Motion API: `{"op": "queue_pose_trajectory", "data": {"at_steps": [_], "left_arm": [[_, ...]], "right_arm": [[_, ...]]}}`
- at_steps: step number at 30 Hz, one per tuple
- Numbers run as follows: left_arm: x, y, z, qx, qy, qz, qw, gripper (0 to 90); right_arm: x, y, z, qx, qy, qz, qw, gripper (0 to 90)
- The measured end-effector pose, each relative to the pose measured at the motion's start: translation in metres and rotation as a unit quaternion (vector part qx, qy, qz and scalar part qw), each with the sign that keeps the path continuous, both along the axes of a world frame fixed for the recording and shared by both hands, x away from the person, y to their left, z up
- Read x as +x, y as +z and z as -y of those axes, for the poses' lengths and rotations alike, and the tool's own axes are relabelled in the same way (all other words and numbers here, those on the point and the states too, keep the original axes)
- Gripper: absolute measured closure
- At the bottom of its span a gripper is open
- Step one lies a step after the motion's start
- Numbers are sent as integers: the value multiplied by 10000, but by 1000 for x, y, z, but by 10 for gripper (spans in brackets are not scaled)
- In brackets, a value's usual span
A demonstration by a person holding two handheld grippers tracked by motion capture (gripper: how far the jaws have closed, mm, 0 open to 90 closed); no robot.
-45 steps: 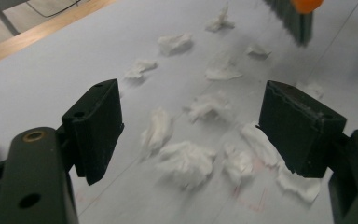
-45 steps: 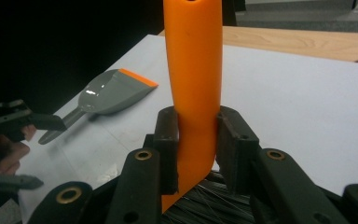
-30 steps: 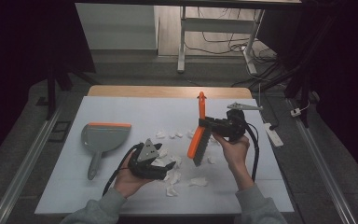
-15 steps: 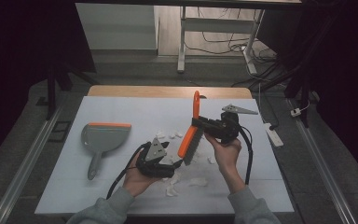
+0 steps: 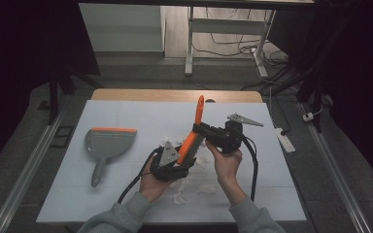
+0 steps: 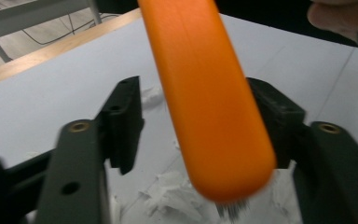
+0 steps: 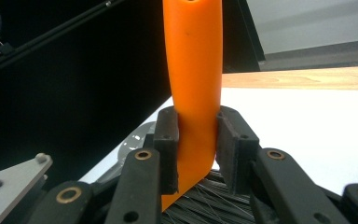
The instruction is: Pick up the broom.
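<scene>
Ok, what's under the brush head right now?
Under the brush, the left gripper view shows crumpled white paper scraps on the white table, with bristle tips just above them. The brush covers whatever lies directly beneath its head. The right gripper clamps the brush.

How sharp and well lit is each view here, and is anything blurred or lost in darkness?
High view: the table is evenly lit, surroundings nearly black. Left gripper view: the orange brush is close and soft, its jaws' edges smeared. Right gripper view: the brush is sharp between the right gripper pads, left background dark.
</scene>
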State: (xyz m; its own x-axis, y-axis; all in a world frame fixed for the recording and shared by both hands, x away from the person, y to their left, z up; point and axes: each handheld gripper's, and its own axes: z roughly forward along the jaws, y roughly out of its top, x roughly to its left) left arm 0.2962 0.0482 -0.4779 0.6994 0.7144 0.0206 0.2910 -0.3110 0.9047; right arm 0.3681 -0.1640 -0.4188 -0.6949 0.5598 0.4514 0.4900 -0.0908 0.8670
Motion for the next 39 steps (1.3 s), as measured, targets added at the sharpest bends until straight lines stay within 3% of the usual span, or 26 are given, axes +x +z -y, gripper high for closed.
{"op": "queue_pose_trajectory", "data": {"at_steps": [3,5,7,8,18,19,22,23,24,25,27,32,37,39], "left_arm": [[3,0,-3,-28,24,-54,10000,576],[5,-1,-5,-8,86,-118,9999,723],[7,-1,-7,-33,94,-184,9998,758],[10,0,-12,-79,110,-316,9994,768],[14,9,-27,118,-117,-417,9990,798],[14,16,-33,290,-155,-399,9987,798],[14,22,-43,277,-181,-452,9984,799],[15,28,-55,228,-295,-505,9980,799],[15,28,-55,228,-295,-505,9980,799],[14,33,-66,281,-380,-441,9979,799],[14,37,-74,393,-444,-515,9969,799],[15,39,-86,535,-568,-695,9945,798],[18,37,-89,683,-628,-849,9921,798],[19,36,-89,769,-669,-907,9906,798]], "right_arm": [[-1,-3,-2,66,-13,-25,10000,710],[-2,-5,-2,87,-19,-62,9999,710],[-2,-6,-3,98,-37,-51,9999,709],[-3,-6,-4,76,-43,-46,10000,709],[-3,-7,-5,186,84,-56,9998,698],[-5,-5,-6,99,131,51,9999,669],[-9,4,-5,-383,39,358,9986,564],[-11,7,-3,-467,-1,473,9978,561],[-13,10,-1,-495,12,553,9972,540],[-13,12,1,-535,67,578,9969,509],[-11,16,5,-717,216,520,9958,455],[-9,19,14,-1092,444,590,9913,420],[-10,19,16,-1605,710,664,9822,386],[-11,17,17,-1697,845,662,9796,385]]}}
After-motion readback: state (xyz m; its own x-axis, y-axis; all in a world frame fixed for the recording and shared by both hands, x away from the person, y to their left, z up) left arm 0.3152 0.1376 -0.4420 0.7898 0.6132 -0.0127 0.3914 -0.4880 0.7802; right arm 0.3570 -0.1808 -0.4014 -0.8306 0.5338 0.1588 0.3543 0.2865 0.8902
